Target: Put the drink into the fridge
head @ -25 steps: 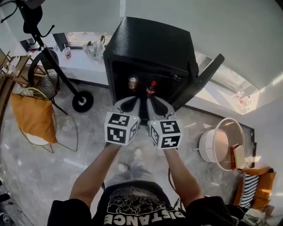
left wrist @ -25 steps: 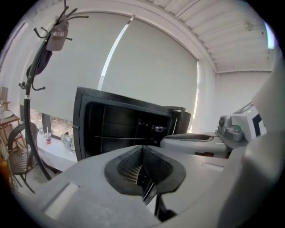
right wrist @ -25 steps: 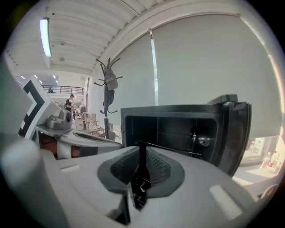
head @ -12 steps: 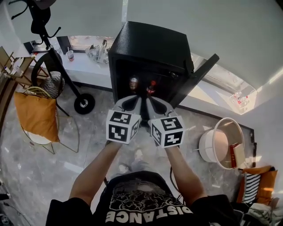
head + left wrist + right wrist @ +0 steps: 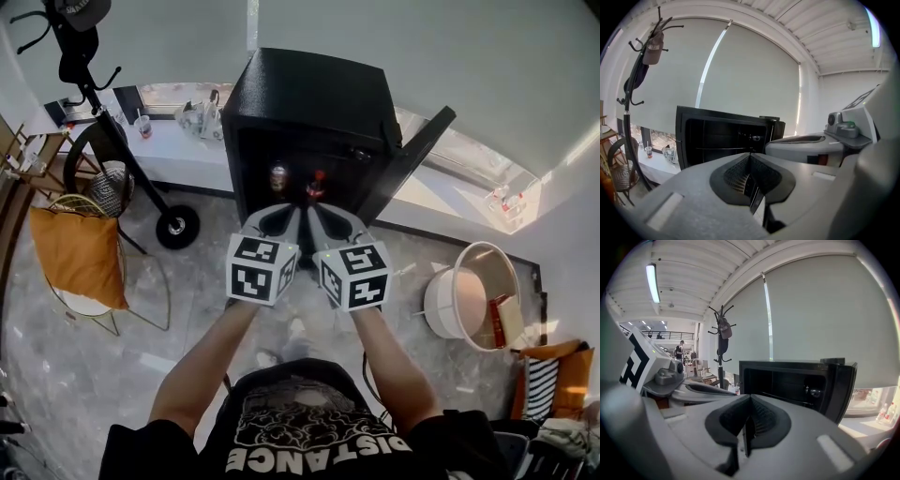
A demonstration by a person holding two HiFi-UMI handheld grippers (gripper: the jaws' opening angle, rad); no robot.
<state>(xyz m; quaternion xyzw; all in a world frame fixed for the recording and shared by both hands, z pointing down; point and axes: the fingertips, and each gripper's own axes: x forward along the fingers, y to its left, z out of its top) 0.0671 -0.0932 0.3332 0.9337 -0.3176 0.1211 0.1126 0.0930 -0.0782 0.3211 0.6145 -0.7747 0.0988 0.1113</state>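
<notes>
Left tongs [image 5: 289, 214]: pressed together, empty.
Right tongs [image 5: 317, 212]: pressed together, empty.
Drinks: can [image 5: 278, 176] and bottle [image 5: 318, 185] stand inside the open fridge [image 5: 309, 94].
Change: almost none; both tongs stay just outside the opening.
Meaning: the drink seems placed; only the door [image 5: 412, 155] is left open.

A: What stood on the grey floor [image 5: 84, 375]?
B: The open black fridge [image 5: 309, 94]. Right of it was a white tub [image 5: 469, 295], left of it a coat-stand base [image 5: 176, 225] and an orange-cushioned chair [image 5: 80, 262].
</notes>
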